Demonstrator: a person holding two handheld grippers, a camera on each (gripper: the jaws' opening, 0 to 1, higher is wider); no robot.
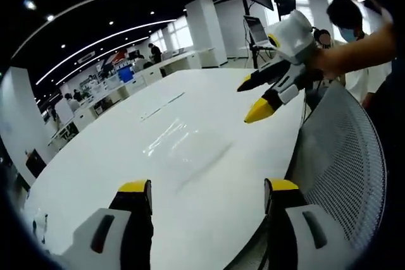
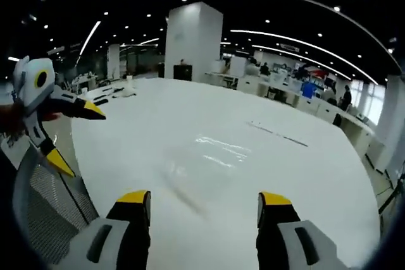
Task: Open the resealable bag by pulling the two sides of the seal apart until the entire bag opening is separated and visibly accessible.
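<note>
A big white tabletop (image 1: 209,175) is seen in the left gripper view. A clear bag (image 1: 174,140) is laid flat on it, near the middle, and it is hard to see because it is see-through. The left tool (image 1: 207,197) is held low over the near edge of the tabletop. Its two yellow-tipped jaws are spread wide, and nothing is held between them. The bag is a little way ahead of them and is not touched.

The right tool (image 1: 256,99) is seen at the far right of this view, held up above the tabletop by a person's hand (image 1: 329,61). Its jaws are parted and nothing is gripped. A grey mesh chair back (image 1: 345,162) is seen at the right.

In the right gripper view, the right tool (image 2: 204,210) is also spread wide and bare, with the bag (image 2: 218,150) ahead on the tabletop (image 2: 304,181). The left tool (image 2: 76,134) is seen at the left, jaws apart.
</note>
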